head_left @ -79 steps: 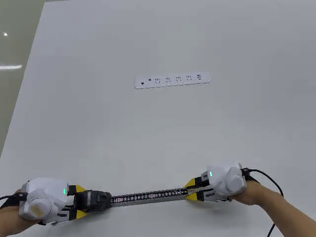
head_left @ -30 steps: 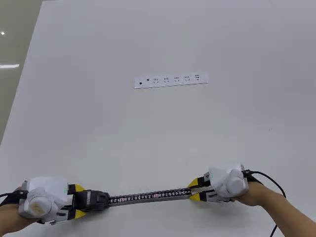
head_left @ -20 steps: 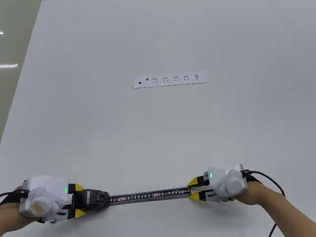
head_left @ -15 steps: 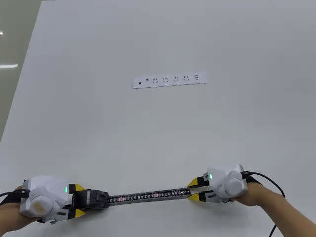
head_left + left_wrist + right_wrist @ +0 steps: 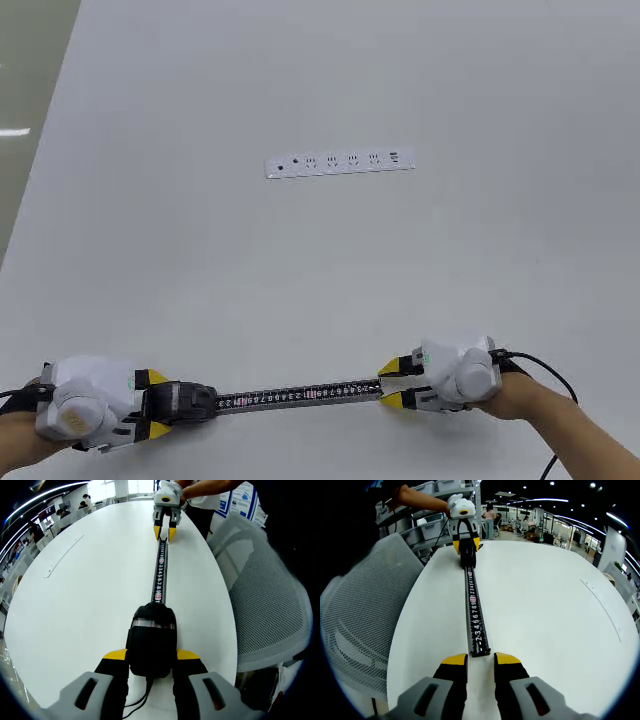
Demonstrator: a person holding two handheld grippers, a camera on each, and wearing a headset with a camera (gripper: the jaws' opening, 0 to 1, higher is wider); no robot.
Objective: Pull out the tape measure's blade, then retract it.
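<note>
The left gripper (image 5: 160,404), at 7 o'clock on the table (image 5: 300,270), has its fingers clamped on the black tape measure (image 5: 186,401), one finger on each side of the body. The blade (image 5: 300,394) is out and lies flat on the table, running from the body toward 3 o'clock. The right gripper (image 5: 389,384), at 5 o'clock, has its fingers closed on the end of the blade. A power strip (image 5: 340,162) lies well apart, at 12 o'clock from the blade.

Black tape measure (image 5: 151,637), white-numbered black blade (image 5: 159,575)
</note>
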